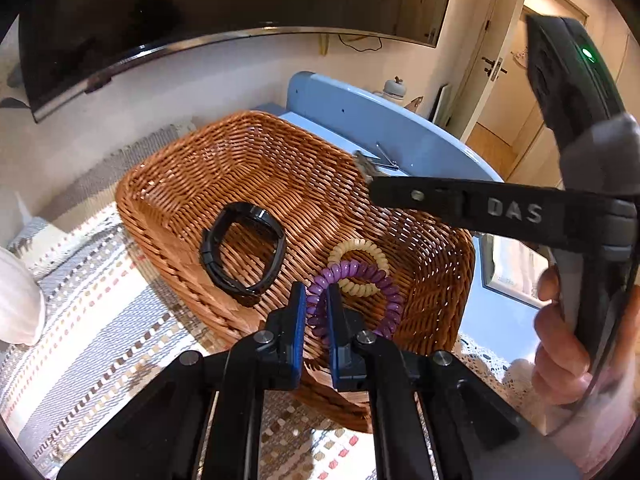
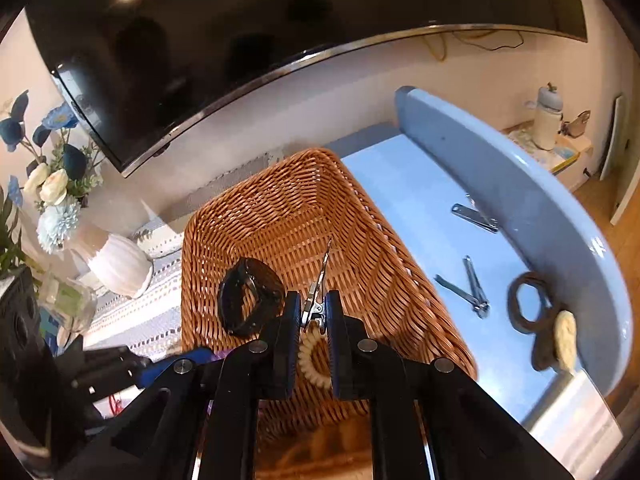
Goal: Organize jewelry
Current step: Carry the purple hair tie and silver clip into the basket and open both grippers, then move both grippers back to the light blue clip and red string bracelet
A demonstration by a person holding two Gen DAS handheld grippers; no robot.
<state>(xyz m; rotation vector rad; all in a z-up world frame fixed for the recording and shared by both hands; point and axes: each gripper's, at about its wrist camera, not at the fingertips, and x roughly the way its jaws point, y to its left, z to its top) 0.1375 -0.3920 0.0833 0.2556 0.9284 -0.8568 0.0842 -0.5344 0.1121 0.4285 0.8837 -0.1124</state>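
While both grippers hang over the wicker basket [image 1: 248,168], the scene reads as follows.

Left gripper [image 1: 317,308]: its fingers [image 1: 297,312] are closed on the purple spiral hair tie [image 1: 360,276], pinching one side of the coil; the rest of the loop hangs free beyond them, over the near end of the basket.

Right gripper [image 2: 313,316]: its fingers [image 2: 292,320] are closed on a silver metal hair clip [image 2: 318,288], gripped at its hinged end; the long prong points away from the gripper toward the far wall of the basket.

Right hand [image 1: 568,344]: seen from the left wrist view, wrapped round the handle of the right gripper.

Basket contents: a black bracelet [image 1: 244,252] lies on the woven floor toward the left; a cream spiral hair tie [image 1: 360,260] lies near the right, beside the purple one, with the two coils overlapping in the left wrist view.

Basket position: it stands on a striped woven cloth [image 1: 80,320], just beside a blue tray [image 2: 420,208].

Blue tray contents: nail clippers [image 2: 476,284] and a second pair nearer the rim [image 2: 476,216], a dark ring-shaped piece [image 2: 528,300] and a small cream item [image 2: 566,336] against the rim.

Surroundings: a white ribbed vase [image 2: 120,260] with blue and white flowers [image 2: 52,184] stands on the desk left of the basket; a dark screen [image 2: 240,48] hangs on the wall behind.
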